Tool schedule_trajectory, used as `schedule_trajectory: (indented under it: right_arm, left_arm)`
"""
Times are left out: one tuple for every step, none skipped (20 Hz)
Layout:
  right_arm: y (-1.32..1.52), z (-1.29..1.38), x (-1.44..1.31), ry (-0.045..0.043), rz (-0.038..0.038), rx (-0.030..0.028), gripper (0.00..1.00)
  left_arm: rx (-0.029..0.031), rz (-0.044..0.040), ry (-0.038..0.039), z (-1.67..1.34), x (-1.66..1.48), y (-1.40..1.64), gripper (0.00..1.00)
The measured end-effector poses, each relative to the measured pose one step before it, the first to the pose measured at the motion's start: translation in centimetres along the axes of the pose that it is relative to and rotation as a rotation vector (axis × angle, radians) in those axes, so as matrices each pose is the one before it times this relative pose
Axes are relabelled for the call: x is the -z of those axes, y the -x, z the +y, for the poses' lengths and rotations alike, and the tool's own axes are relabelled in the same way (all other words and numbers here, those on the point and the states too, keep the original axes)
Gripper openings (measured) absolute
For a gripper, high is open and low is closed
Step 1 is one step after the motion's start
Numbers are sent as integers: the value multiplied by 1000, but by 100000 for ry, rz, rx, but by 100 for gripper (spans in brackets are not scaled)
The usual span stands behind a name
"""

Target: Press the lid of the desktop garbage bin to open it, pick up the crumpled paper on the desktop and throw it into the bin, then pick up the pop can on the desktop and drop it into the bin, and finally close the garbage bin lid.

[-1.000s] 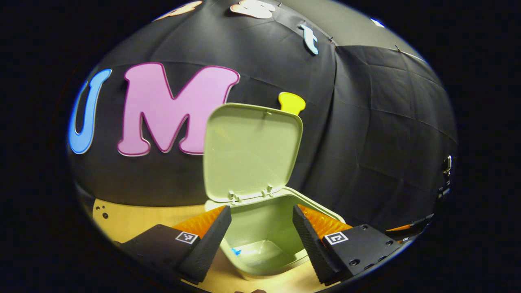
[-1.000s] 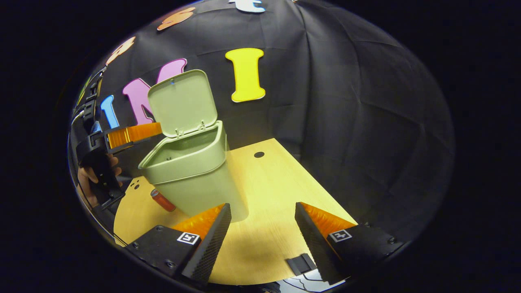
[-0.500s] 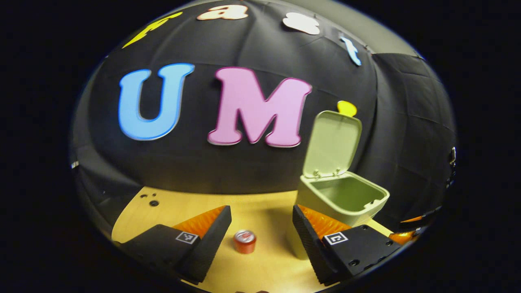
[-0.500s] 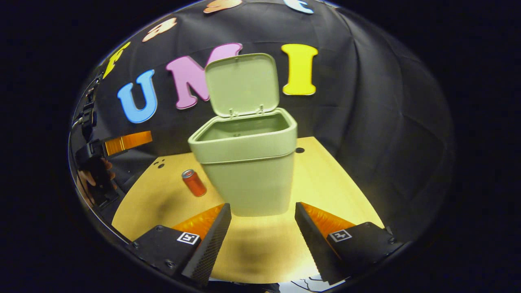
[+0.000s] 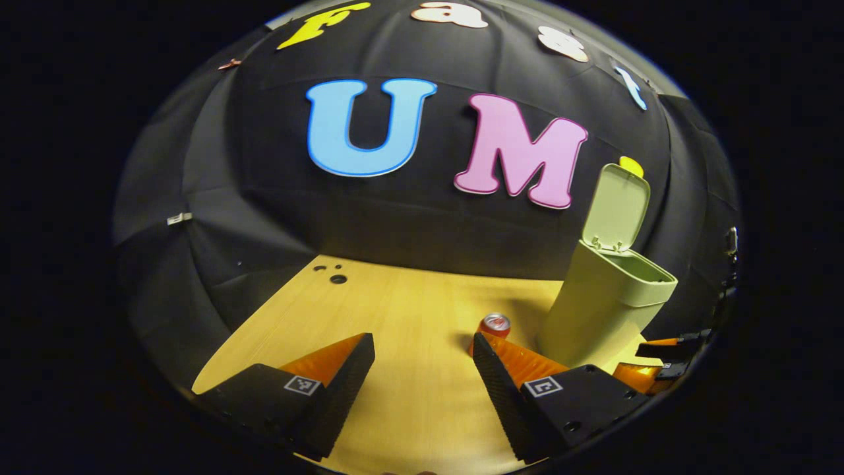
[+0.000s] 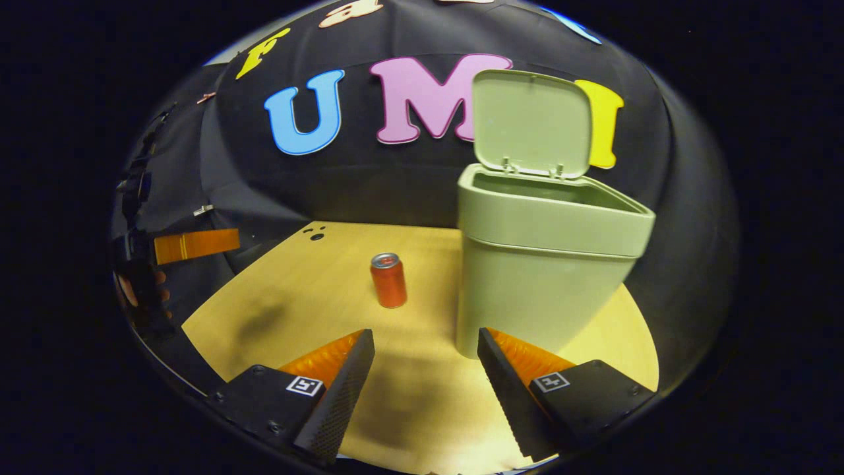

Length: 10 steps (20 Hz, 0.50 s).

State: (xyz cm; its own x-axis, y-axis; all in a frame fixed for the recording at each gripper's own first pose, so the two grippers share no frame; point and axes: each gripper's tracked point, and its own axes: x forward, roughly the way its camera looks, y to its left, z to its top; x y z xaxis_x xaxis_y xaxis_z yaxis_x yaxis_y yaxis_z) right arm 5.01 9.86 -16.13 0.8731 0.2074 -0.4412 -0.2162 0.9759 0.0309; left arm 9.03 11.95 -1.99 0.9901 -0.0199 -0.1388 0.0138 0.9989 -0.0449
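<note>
- Left gripper view: the left gripper (image 5: 423, 386) is seen at the bottom of the frame, fingers spread wide with nothing between them, bare wooden desktop (image 5: 395, 316) showing in the gap.
- The pop can (image 5: 494, 324) is seen upright on the desktop at lower right of centre, its lower part hidden behind the tip of the right-hand finger (image 5: 491, 369); whether they touch cannot be told.
- The pale green garbage bin (image 5: 603, 300) is seen at the right of the frame, just beside the can, with its lid (image 5: 616, 208) raised upright at the back edge.
- Part of another gripper (image 5: 663, 359) is glimpsed at the lower right edge, beyond the bin; its finger state cannot be told from there.
- Right gripper view: the right gripper (image 6: 425, 386) is seen at the bottom, fingers wide apart and empty, over the desktop (image 6: 297, 310).
- The garbage bin (image 6: 534, 277) is seen right of centre, standing on the desktop, its lid (image 6: 531, 125) swung up and open; the interior is hidden by the near wall.
- The pop can (image 6: 389, 280) is seen upright at frame centre, left of the bin and apart from it.
- At the left edge, the other gripper (image 6: 191, 245) and a hand (image 6: 135, 293) holding it are seen, blurred by the lens edge.
</note>
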Motion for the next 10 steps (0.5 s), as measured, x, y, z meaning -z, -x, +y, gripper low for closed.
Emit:
schedule_trajectory:
  right_arm:
    - [-1136,1000,-244,-226,-264,-855,99]
    - [-1162,932,-205,27,-384,-813,99]
    - [-1215,793,-171,637,-321,-265,99]
    - [-1230,701,-148,1163,-337,-106,99]
    - [-1252,499,-111,1464,-384,367,99]
    - [-1077,496,-98,1129,-322,202,99]
    - [-1117,338,-65,441,-342,374,99]
    - [-1372,358,64,-688,393,946,99]
    - [-1260,480,199,-1024,395,473,99]
    - [-1100,411,83,-452,247,718,99]
  left_arm:
    - [-1402,975,1175,921,788,440,96]
    - [-1316,1323,972,858,895,382,96]
    - [-1145,1408,707,725,901,281,96]
    - [-1331,1283,489,782,851,209,96]
    - [-1292,949,580,734,782,132,96]
    - [-959,962,975,578,669,105,96]
    - [-739,824,1287,512,681,28,96]
    - [-627,718,1431,420,587,-13,96]
    - [-506,596,1342,383,692,-42,96]
    - [-607,814,1093,420,586,-179,96]
